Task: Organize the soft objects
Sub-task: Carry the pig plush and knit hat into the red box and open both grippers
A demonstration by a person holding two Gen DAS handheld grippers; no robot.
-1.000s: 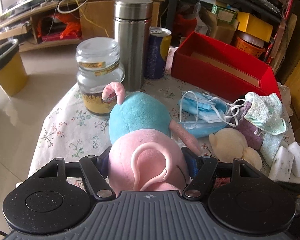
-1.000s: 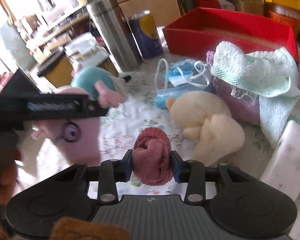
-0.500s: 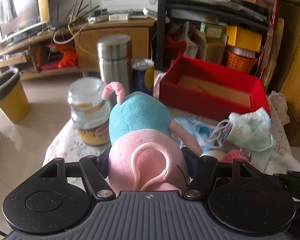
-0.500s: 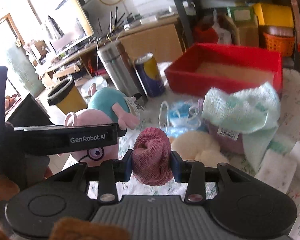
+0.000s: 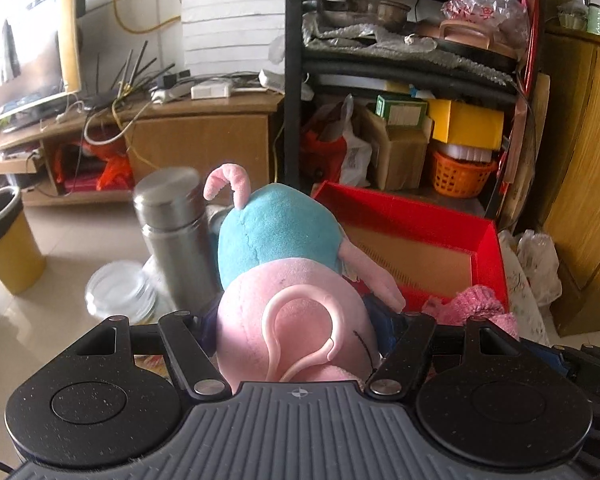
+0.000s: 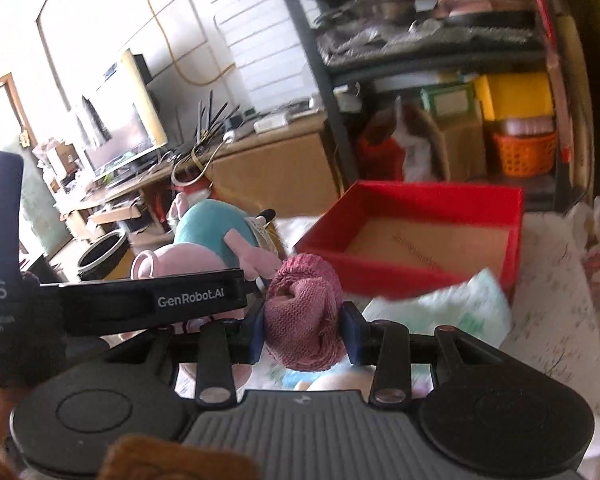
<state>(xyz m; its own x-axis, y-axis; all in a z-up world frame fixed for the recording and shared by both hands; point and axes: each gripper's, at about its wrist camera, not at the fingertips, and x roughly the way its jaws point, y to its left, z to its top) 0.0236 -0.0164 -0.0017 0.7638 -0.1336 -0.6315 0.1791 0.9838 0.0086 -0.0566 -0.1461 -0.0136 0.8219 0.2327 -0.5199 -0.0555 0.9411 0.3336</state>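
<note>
My left gripper (image 5: 300, 322) is shut on a pink and teal plush pig (image 5: 284, 264), held in the air with its curled tail toward the camera. The right gripper (image 6: 304, 330) is shut on a dusty-pink knitted sock ball (image 6: 302, 312), also lifted. An open red box (image 5: 420, 240) with a brown cardboard floor lies just beyond the pig; in the right wrist view the red box (image 6: 416, 236) sits ahead and to the right. The knitted sock ball (image 5: 482, 306) shows at the right of the left wrist view, and the pig (image 6: 216, 236) at the left of the right wrist view.
A steel flask (image 5: 172, 236) and a glass jar lid (image 5: 120, 292) stand left of the pig. A mint-green towel (image 6: 452, 312) lies on the floral tablecloth (image 6: 552, 296) below the box. Behind are a black shelf rack (image 5: 400, 68), a wooden cabinet (image 5: 580, 152) and a yellow bin (image 5: 4, 236).
Both grippers have risen with their loads, and both views have tilted up toward the red box and shelves. The masks and cream plush have dropped below the left wrist view.
</note>
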